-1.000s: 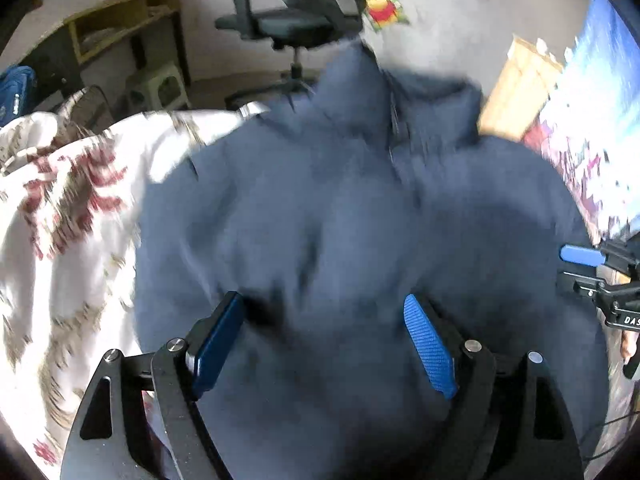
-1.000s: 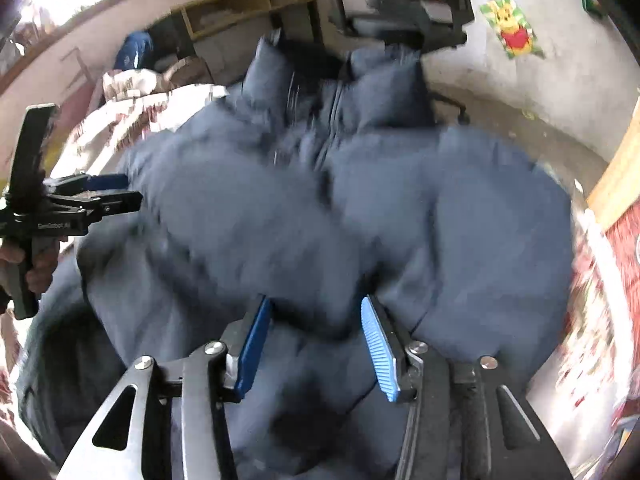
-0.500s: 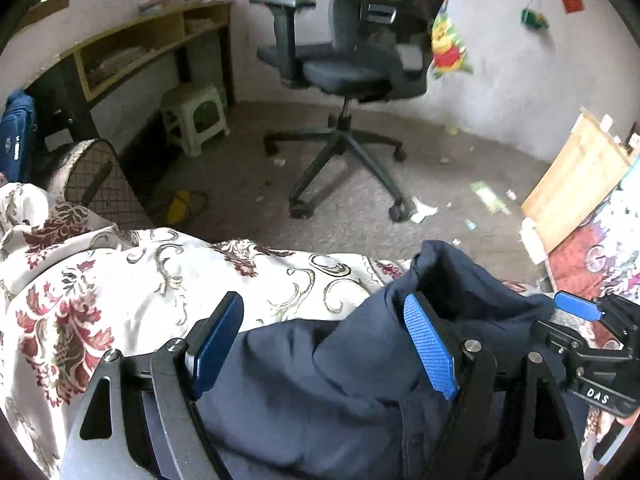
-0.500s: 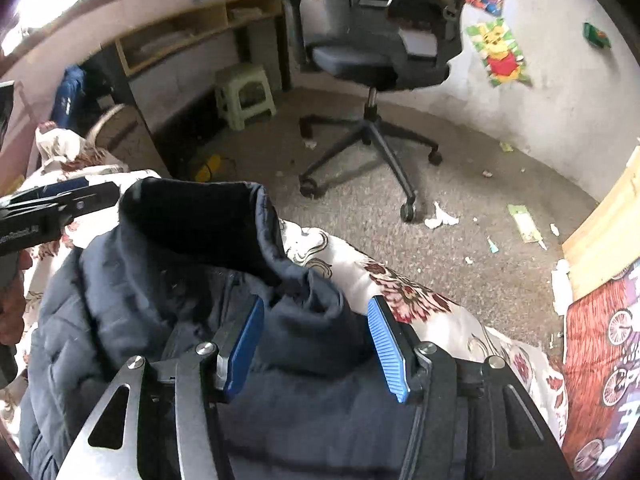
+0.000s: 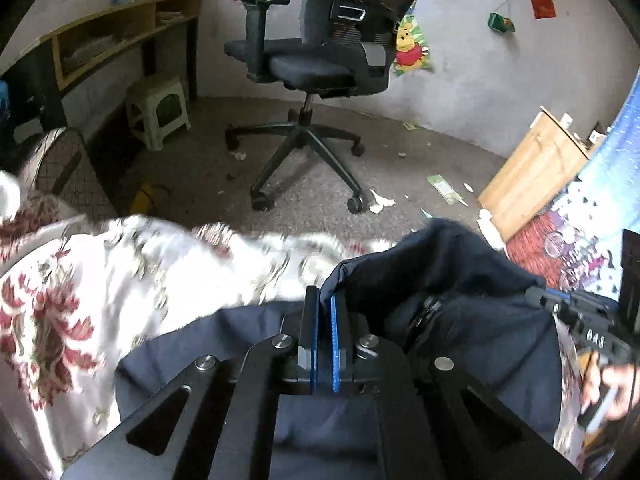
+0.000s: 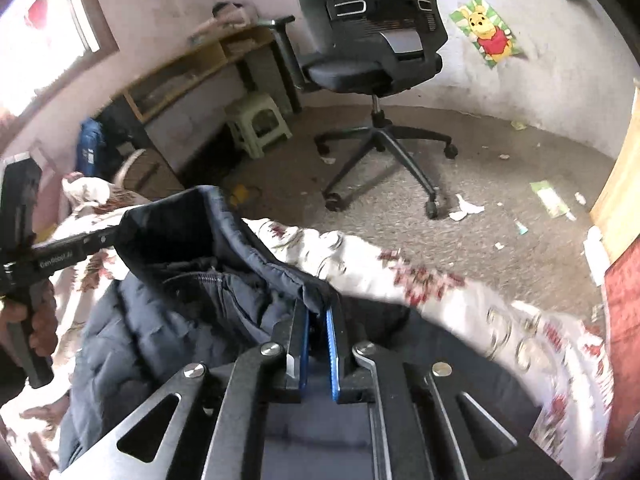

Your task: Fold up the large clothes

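Note:
A dark navy padded jacket point(image 5: 460, 272) lies on a flowered bedspread point(image 5: 80, 300), its collar standing up at the bed's far edge. My left gripper point(image 5: 323, 300) is shut on the collar's left end. In the right wrist view the jacket point(image 6: 160, 320) shows its zip and quilted front. My right gripper point(image 6: 317, 312) is closing, with the collar's right end pinched between its blue pads. Each view shows the other gripper at the opposite collar end: the right gripper point(image 5: 534, 295), the left gripper point(image 6: 112, 236). A hand point(image 5: 608, 392) holds the right one.
Past the bed's edge is a littered carpet floor with a black office chair point(image 5: 312, 60), a pale plastic stool point(image 5: 158, 108) and a wooden desk point(image 5: 100, 40) by the wall. A wooden board point(image 5: 532, 168) leans at the right. The bedspread point(image 6: 480, 300) runs under the jacket.
Both grippers went from open over the jacket's body to its collar at the far bed edge and closed on the collar's ends. The views now look out over the floor.

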`<state>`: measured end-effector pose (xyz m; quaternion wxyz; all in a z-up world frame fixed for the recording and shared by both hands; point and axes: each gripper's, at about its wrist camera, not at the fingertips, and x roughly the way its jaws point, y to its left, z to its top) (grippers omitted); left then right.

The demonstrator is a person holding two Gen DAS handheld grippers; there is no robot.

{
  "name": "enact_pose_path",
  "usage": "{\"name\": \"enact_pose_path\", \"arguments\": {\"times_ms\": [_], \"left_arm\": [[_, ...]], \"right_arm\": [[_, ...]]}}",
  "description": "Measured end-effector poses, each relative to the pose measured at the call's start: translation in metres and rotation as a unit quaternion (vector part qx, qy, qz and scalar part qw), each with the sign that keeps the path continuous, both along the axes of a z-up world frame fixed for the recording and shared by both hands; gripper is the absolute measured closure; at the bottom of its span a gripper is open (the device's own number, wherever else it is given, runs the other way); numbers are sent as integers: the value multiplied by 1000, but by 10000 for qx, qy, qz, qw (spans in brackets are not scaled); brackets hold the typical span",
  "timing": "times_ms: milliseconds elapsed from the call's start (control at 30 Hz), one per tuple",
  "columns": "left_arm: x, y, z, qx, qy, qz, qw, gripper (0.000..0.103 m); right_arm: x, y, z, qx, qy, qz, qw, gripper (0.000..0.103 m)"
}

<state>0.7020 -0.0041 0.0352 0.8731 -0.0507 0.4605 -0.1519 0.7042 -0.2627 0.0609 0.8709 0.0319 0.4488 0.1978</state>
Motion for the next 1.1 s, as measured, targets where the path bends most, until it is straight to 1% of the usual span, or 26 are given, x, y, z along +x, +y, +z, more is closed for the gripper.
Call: {"name": "enact_pose_path", "arguments": {"times_ms": [67,167,233,267,300,367,400,467,500,533,567,667,733,767,800,867,900,967,1000,1033,1067,1100], "left_arm": [[-11,11,-12,32,141,-117,9998,100],[-26,13,-31,10,343,-263,9991,100],[-36,6,-49,220,514,-403,9976,100],[-39,1,-61,384,628,-481,9961,100],[-41,-5,-73,565,752,-582,9939,100],[-44,-14,-93,848,875,-729,9899,100],[-46,-18,-98,971,861,-785,9884,100],[-44,-23,-97,1109,883,-866,9861,100],[-45,-22,-93,1078,854,-914,9863,100],[-45,-19,-91,998,830,-958,9869,100],[-46,-15,-87,889,826,-1015,9874,100],[-50,3,-67,511,823,-1080,9894,95],[-43,14,-54,302,849,-1014,9908,78],[-41,17,-44,182,775,-950,9923,74],[-37,20,-33,65,640,-907,9938,70],[-27,24,-7,-184,164,-788,9966,61],[-18,21,1,-265,-16,-749,9968,53],[-3,10,9,-288,-162,-742,9967,52],[8,3,11,-357,-194,-815,9958,52],[24,-12,6,-395,-123,-911,9950,52],[32,-18,1,-393,-12,-975,9945,52],[43,-29,-6,-456,192,-1094,9928,52]], "right_arm": [[-15,-5,-11,45,74,64,9999,96],[-29,-4,-30,-104,187,106,9997,97],[-36,1,-46,-244,289,44,9993,97],[-38,4,-56,-302,380,-22,9988,97],[-39,6,-63,-337,449,-69,9984,97],[-40,11,-75,-471,487,-139,9976,97],[-39,13,-77,-520,499,-161,9973,97],[-39,16,-73,-630,508,-149,9966,96],[-40,16,-68,-632,518,-131,9966,95],[-42,15,-62,-594,539,-120,9967,92],[-45,12,-55,-559,562,-110,9968,92],[-50,2,-30,-410,583,-41,9975,85],[-47,-2,-9,-276,461,-102,9985,74],[-42,-4,1,-180,376,-141,9990,72],[-33,-5,14,-27,265,-210,9994,70],[-15,-3,23,106,220,-356,9991,70],[-1,2,24,237,252,-427,9985,70],[19,12,16,363,449,-428,9974,70],[33,20,5,479,619,-428,9960,70],[43,26,-5,588,759,-420,9945,73],[49,30,-15,662,904,-419,9928,77],[53,32,-23,769,1005,-400,9912,84]]}}
